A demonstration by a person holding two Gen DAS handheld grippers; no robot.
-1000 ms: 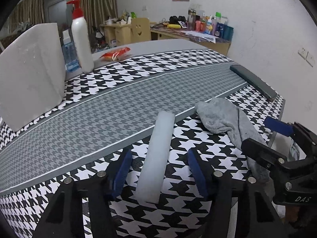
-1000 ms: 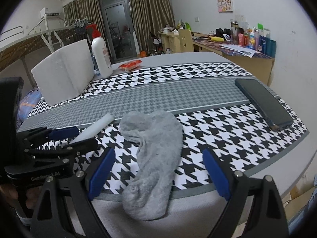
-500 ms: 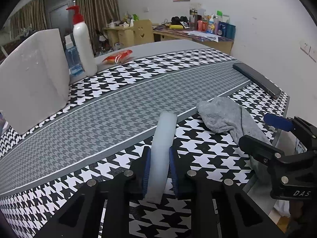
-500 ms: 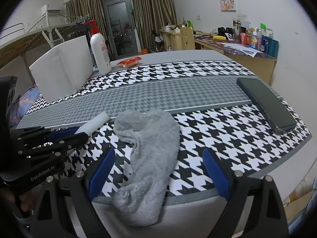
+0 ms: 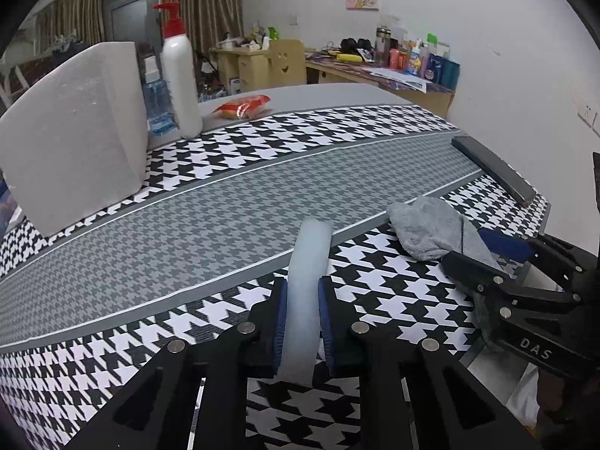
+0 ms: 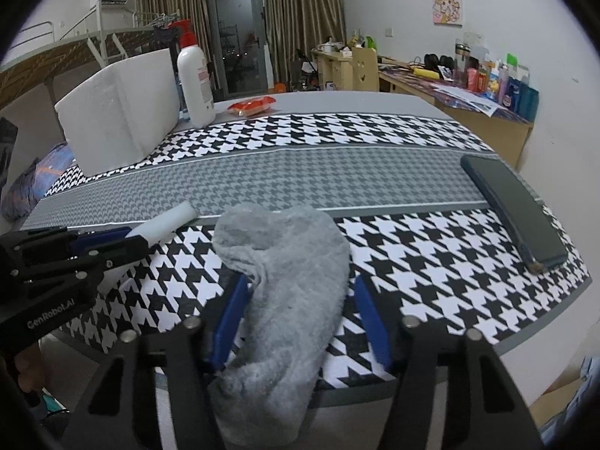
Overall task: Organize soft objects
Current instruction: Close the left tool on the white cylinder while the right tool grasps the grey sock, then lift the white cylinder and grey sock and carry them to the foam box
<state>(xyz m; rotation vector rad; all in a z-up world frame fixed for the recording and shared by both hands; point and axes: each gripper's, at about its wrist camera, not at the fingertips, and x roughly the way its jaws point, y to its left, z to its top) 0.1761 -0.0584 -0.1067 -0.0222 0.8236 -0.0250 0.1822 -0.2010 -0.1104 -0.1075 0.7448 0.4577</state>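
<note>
A white foam roll lies on the houndstooth tablecloth, and my left gripper is shut on its near end, blue pads pressing both sides. To its right a grey sock lies near the table's front edge with its toe hanging over. My right gripper straddles the sock with its jaws closing; the left pad is at the sock's edge and a gap shows at the right pad. The left wrist view shows the right gripper over the sock. The right wrist view shows the foam roll in the left gripper.
A white foam block, a white pump bottle with a red top and a red packet stand at the table's far side. A dark flat slab lies at the right edge. Desks with clutter line the far wall.
My left jaws went from wide apart to shut on the foam roll. My right jaws narrowed around the grey sock in the last half second.
</note>
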